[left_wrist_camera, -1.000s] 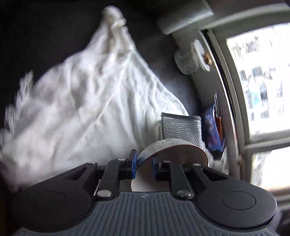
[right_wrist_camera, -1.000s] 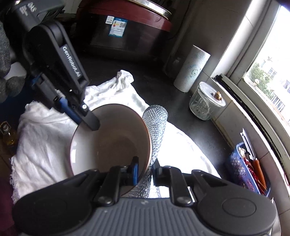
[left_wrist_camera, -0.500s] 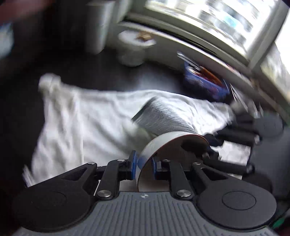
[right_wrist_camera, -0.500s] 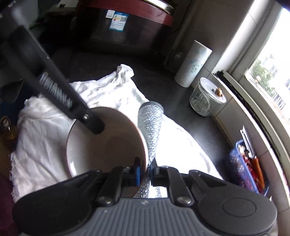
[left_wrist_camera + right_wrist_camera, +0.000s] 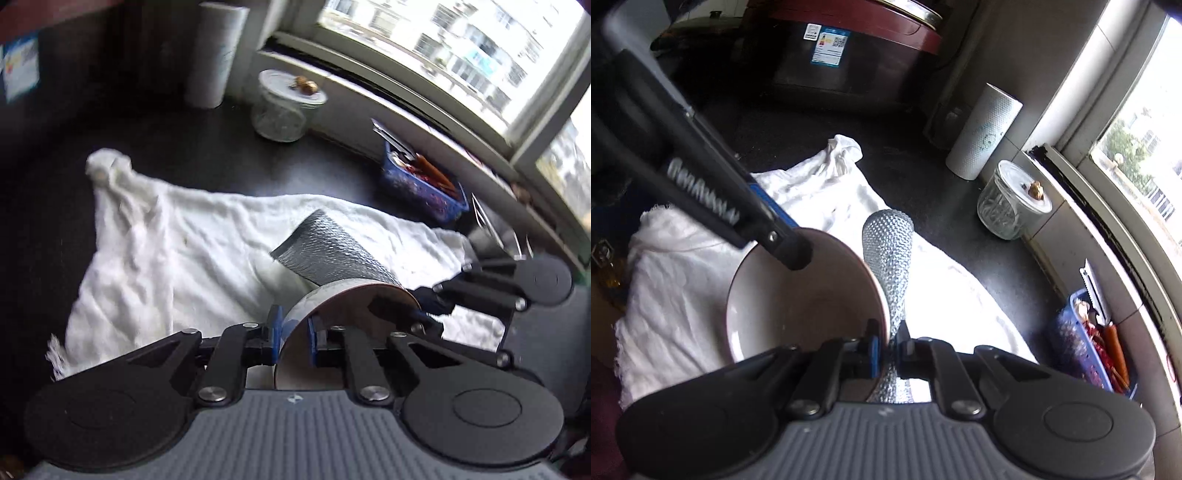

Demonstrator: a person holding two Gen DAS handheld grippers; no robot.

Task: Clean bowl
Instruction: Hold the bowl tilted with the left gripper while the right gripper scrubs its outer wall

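A brown-rimmed bowl (image 5: 798, 295) with a pale inside is held tilted above a white cloth (image 5: 676, 280). My left gripper (image 5: 294, 328) is shut on the bowl's rim (image 5: 332, 291); it also shows in the right wrist view (image 5: 783, 247) at the bowl's far rim. My right gripper (image 5: 888, 347) is shut on a silver mesh scouring cloth (image 5: 890, 254) that lies against the bowl's outer wall on the near rim. The silver cloth (image 5: 332, 254) sticks out beyond the bowl in the left wrist view, where the right gripper (image 5: 436, 302) is at the bowl's right edge.
The white cloth (image 5: 177, 243) is spread on a dark counter (image 5: 207, 147). A paper towel roll (image 5: 984, 133), a lidded glass jar (image 5: 1012, 206) and a blue basket (image 5: 1082, 347) of utensils stand along the window sill. A dark red cooker (image 5: 857, 48) stands at the back.
The left gripper has swung round with the bowl, its view turning from the cloth to the window side. The right gripper stays on the silver cloth at the rim, shifted slightly.
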